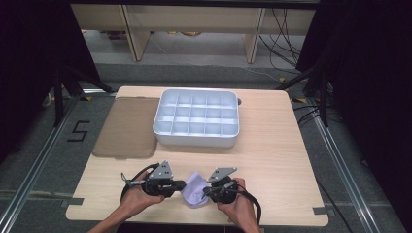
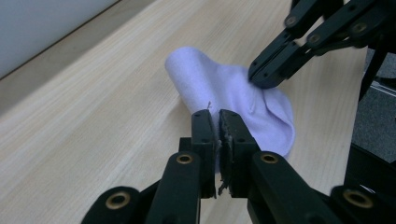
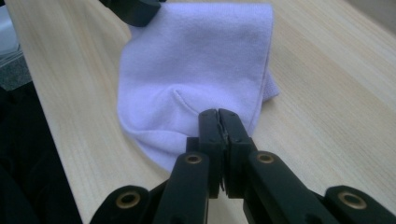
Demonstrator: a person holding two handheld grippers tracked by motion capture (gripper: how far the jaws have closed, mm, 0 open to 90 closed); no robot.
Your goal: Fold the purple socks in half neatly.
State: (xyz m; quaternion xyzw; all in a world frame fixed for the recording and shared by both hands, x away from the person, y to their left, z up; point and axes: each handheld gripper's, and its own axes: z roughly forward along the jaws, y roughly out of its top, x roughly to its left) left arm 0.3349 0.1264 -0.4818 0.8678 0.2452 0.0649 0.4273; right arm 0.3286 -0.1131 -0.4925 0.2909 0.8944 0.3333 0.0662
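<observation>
Here, pale purple cloth pinched from both sides at near counter edge.
Left gripper clamped on cloth's left edge; right gripper clamped on right edge; white divided tray well beyond, far side.

forearms cut off at bottom edge, cloth edges hidden between claws

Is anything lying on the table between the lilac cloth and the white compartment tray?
Nothing visible: bare wood separates the folded lilac fabric cloth, pinched by both tongs, from the white plastic compartment tray. The brown mat lies off to the left.
</observation>
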